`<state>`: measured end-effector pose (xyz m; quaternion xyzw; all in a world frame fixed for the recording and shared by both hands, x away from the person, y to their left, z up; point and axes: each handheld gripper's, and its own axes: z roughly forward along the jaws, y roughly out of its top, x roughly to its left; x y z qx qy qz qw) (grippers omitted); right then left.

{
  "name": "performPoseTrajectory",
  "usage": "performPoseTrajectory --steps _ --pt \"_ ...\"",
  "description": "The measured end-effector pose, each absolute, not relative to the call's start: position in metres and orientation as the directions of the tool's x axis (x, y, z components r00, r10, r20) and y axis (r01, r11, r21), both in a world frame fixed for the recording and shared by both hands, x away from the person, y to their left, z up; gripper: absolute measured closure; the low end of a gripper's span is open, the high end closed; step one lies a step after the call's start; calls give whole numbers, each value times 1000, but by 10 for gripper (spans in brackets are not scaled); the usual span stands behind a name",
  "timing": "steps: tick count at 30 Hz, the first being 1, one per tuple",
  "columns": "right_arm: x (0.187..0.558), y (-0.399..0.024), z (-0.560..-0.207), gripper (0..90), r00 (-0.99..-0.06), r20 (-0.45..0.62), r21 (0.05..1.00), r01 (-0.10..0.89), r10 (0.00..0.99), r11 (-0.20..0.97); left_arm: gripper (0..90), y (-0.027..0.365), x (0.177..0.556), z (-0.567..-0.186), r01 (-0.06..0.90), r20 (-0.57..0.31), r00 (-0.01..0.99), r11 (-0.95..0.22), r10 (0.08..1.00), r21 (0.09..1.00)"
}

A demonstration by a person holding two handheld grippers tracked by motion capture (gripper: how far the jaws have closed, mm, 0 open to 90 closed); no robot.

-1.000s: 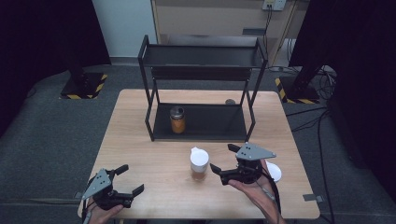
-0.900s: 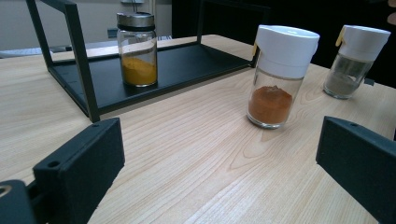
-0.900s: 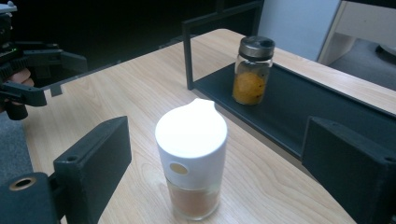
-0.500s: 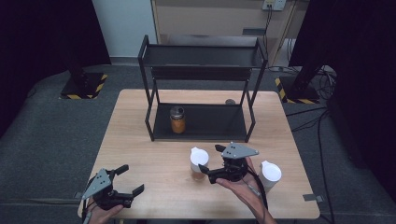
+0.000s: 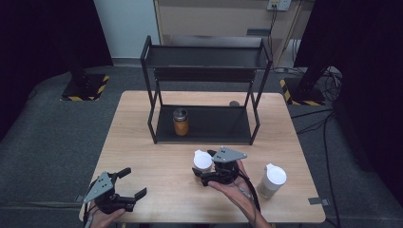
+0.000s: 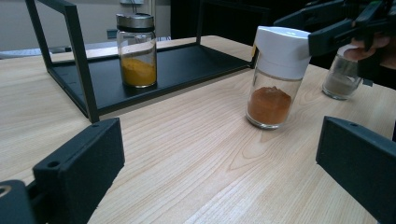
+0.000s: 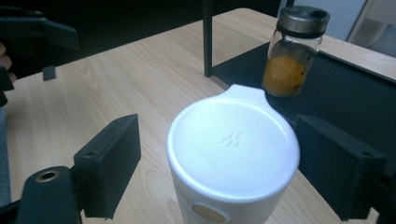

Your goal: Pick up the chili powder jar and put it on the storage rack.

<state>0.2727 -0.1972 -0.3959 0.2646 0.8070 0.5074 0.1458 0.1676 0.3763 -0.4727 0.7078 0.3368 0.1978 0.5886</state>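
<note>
The right tongs (image 5: 202,174) sit around a clear glass spice jar with a white plastic flip cap (image 5: 203,160) and rusty orange powder inside. It stands upright on the light wooden worktop (image 5: 142,142), a bit in front of the rack. The blocky matte black jaws have just been closing, and in the right gripper view there's a gap on both sides of the smooth round cap, so nothing is gripped yet. The left tongs (image 5: 129,183) are near the front left corner of the worktop, jaws spread wide with nothing between them. Behind the jar is a black metal two-tier rack (image 5: 204,61) made of thin square bars with flat trays. On its lower tray stands a glass jar with a silver metal lid (image 5: 180,121) and yellow-orange powder. A second white-capped glass jar (image 5: 272,180) with greyish contents stands off to the right, well apart. Nothing is blocking the way to the rack's open front.
</note>
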Motion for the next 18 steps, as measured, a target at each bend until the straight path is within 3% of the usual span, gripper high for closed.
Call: performPoseTrajectory --steps 10,18 --pt "272 -194 -409 305 -805 7 896 268 594 353 3 376 168 -473 245 -117 696 -81 708 966" --pt "264 -190 -411 312 -798 -26 901 241 602 359 4 377 168 -473 246 -120 696 -78 708 966"
